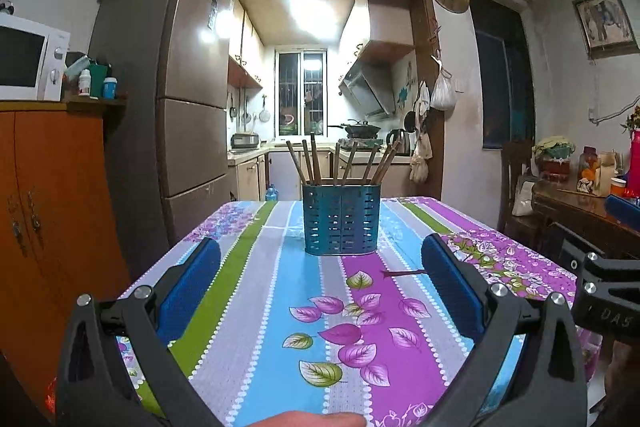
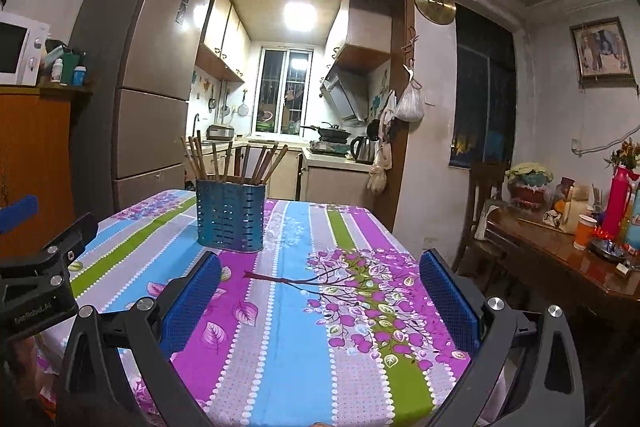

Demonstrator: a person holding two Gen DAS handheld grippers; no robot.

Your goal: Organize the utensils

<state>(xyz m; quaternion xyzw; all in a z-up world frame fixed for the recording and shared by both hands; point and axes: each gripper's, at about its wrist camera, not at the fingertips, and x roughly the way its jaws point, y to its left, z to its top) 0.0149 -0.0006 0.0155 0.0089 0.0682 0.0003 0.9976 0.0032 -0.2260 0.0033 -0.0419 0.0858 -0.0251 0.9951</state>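
Your left gripper [image 1: 320, 259] and right gripper [image 2: 320, 269] hover spread apart, empty, near the chopstick-filled blue holder [image 1: 341, 219].

We look forward along both pairs of fingers, low over the near end of the tabletop [image 1: 260, 307], toward the kitchen doorway. Our left view faces the blue holder [image 1: 341, 219] squarely; our right view, set further right, shares it off-centre.
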